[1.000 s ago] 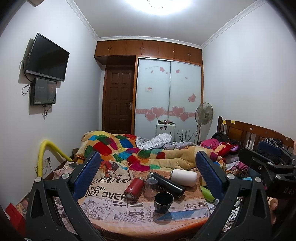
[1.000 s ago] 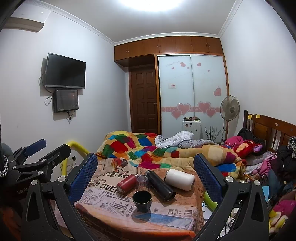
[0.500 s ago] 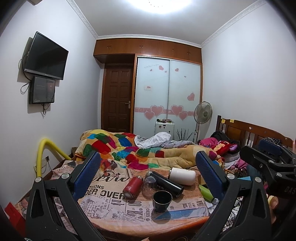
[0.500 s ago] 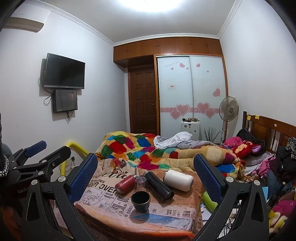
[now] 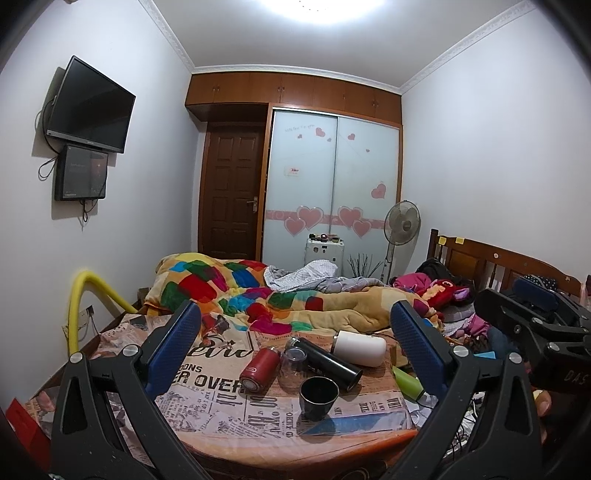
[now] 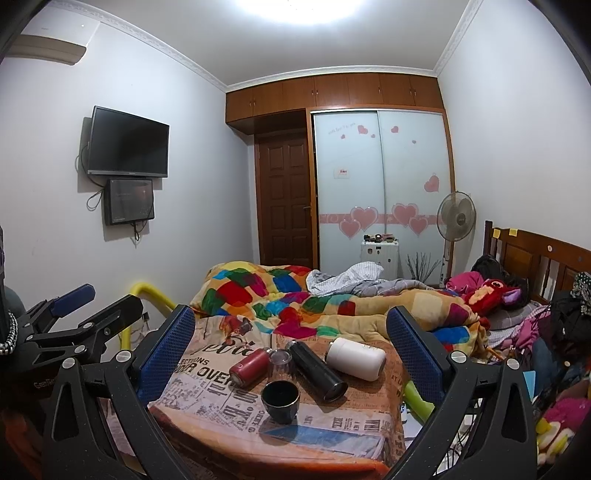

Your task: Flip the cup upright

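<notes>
A blown-out ceiling light (image 5: 325,5) floods the bedroom evenly — soft shadows fall under the black cup (image 6: 280,400) and behind the television (image 6: 128,142). Fisheye bending curves the walls, corners go dark, and focus stays sharp throughout.

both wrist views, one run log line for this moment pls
phase: approach | left gripper: jaws open, empty | right gripper: jaws open, empty | red flask, black flask, white flask: on sides | dark cup: upright
</notes>
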Demonstrator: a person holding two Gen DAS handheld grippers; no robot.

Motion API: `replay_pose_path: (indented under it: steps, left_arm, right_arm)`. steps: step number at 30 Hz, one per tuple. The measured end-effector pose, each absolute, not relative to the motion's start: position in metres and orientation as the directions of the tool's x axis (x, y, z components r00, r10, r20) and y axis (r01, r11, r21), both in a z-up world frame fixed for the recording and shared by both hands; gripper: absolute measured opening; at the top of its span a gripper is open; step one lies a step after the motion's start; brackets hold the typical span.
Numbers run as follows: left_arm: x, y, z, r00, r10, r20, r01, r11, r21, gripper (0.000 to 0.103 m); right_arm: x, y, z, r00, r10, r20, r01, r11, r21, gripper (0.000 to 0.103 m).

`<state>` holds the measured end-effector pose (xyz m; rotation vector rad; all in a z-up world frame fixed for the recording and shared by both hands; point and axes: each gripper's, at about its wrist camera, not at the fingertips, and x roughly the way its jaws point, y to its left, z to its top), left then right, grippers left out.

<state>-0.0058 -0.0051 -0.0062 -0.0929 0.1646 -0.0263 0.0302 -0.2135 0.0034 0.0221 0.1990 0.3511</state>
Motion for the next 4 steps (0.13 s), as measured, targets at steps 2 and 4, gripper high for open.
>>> replay_pose_path:
  steps: [2,4]
  left_arm:
    - [-0.0057,-0.0036,-0.0068,0.986,-0.031,-0.164,0.015,0.995,-0.097,0.103]
    - [-0.0058,0.0005,-0.0084,0.986,-0.025,-0.166,0.008,0.995,-0.100,0.103]
  right_arm:
    - [0.0306,-0.2119,0.0028,0.919,0.343,-0.193,-0.340,0.939,0.053,0.103]
    - [0.0324,-0.2092,0.0035,0.918,0.345,-0.197,-0.342,0.938,0.049,0.103]
